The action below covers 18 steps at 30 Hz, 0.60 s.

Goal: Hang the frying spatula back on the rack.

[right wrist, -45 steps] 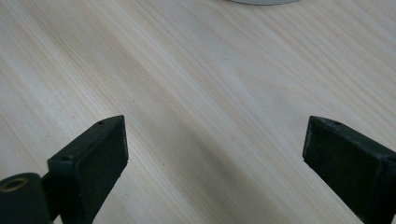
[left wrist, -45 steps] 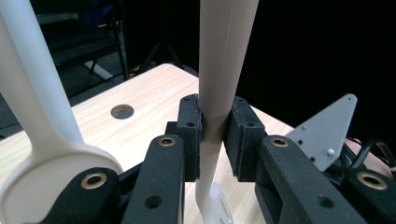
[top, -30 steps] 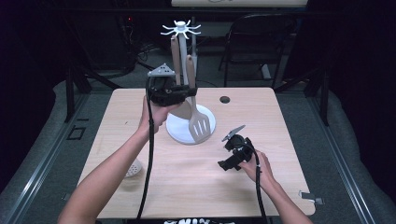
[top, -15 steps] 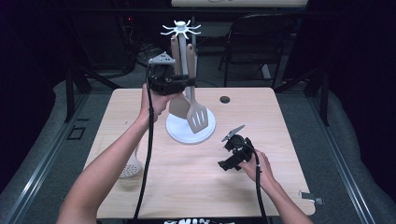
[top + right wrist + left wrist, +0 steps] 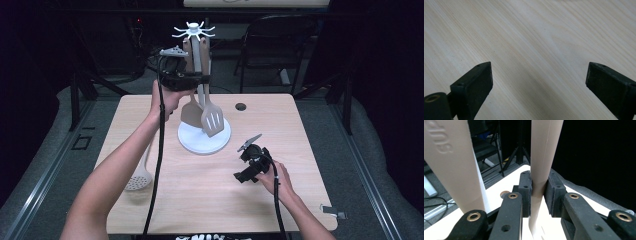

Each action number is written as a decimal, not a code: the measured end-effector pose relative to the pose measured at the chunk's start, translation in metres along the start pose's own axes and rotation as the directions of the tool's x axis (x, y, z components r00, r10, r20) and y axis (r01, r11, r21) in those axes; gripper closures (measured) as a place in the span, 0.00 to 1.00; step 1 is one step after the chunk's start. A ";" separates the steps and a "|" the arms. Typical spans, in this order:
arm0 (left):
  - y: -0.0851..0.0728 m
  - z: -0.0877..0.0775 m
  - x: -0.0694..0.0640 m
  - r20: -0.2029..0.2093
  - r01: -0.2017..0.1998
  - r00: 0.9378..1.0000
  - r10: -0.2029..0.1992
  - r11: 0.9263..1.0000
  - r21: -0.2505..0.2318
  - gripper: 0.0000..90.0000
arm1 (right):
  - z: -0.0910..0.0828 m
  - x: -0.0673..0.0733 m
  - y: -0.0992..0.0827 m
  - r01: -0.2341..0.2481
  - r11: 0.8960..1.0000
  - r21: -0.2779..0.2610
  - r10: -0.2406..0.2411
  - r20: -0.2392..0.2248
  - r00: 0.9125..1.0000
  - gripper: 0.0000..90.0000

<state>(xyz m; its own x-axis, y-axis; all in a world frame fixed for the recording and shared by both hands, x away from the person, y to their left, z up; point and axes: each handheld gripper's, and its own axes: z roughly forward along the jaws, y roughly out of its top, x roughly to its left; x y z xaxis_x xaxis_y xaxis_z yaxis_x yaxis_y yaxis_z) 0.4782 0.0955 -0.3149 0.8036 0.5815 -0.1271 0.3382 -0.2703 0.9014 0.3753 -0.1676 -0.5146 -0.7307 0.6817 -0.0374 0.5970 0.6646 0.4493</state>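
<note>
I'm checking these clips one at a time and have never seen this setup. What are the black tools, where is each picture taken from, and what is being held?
A person sits at a wooden table with a hand-held two-jaw gripper in each hand. One camera looks down from above; the other two ride on the grippers and look along their black jaws. The left gripper is raised and shut on the handle of a beige spatula beside a white utensil stand, where a slotted turner hangs too. The right gripper rests low over bare wood, jaws open, holding nothing. A skimmer spoon lies on the table near the left forearm.
</note>
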 end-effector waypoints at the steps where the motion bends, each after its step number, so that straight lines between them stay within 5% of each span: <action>1: 0.000 0.000 0.001 -0.003 -0.003 1.000 0.003 1.000 0.003 0.85 | 0.000 0.000 0.000 0.001 1.000 0.000 -0.001 0.003 1.000 0.08; 18: -0.004 0.004 0.016 -0.011 0.054 0.998 -0.054 0.999 -0.001 0.84 | 0.002 0.000 0.000 0.011 1.000 0.002 -0.011 0.002 1.000 0.08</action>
<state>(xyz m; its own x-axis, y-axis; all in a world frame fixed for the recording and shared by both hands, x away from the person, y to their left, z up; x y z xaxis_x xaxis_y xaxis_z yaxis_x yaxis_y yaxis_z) 0.4916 0.1027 -0.3217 0.7787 0.6037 -0.1707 0.3805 -0.2381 0.8936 0.3757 -0.1668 -0.5160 -0.7364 0.6752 -0.0438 0.5900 0.6725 0.4469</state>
